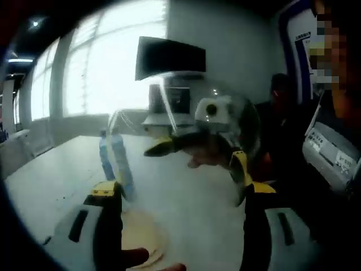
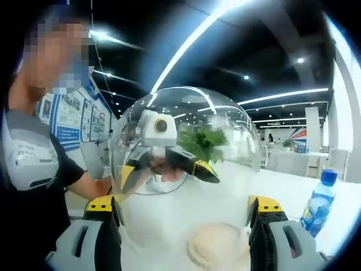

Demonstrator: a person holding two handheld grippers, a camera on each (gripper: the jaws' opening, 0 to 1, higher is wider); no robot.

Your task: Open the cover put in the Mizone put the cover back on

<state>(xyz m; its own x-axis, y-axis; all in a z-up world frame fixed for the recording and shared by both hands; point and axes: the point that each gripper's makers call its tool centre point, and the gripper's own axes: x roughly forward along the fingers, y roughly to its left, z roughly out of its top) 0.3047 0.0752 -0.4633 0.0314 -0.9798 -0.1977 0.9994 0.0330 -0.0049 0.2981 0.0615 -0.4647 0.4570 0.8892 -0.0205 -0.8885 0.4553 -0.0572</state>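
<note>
- The left gripper (image 1: 180,183) has its yellow-tipped fingers (image 1: 106,189) spread wide on either flank of the clear dome cover (image 1: 225,121), which hangs tilted in the air ahead of them; whether the pads actually touch its rim I cannot tell.
- In the right gripper view, the right gripper (image 2: 183,209) is likewise spread wide — its fingers (image 2: 264,204) bracket the cover (image 2: 186,135) low on both sides, contact again unclear.
- Through the dome each view shows the opposite gripper, so the two face one another with the cover between them, off its base.
- The Mizone bottle (image 1: 117,164) stands upright, long axis vertical, on the worktop (image 1: 186,209); it lies to the left of the left gripper's fingers, and in the right gripper view the bottle (image 2: 317,203) is well off to the right.
- A round pale base (image 1: 141,240) lies on the worktop just under the grippers — likely where the bottle must go.
- The room is an office hall with bright windows, a monitor (image 1: 169,56) and ceiling strip lights; a person (image 2: 39,152) holds the rig.
</note>
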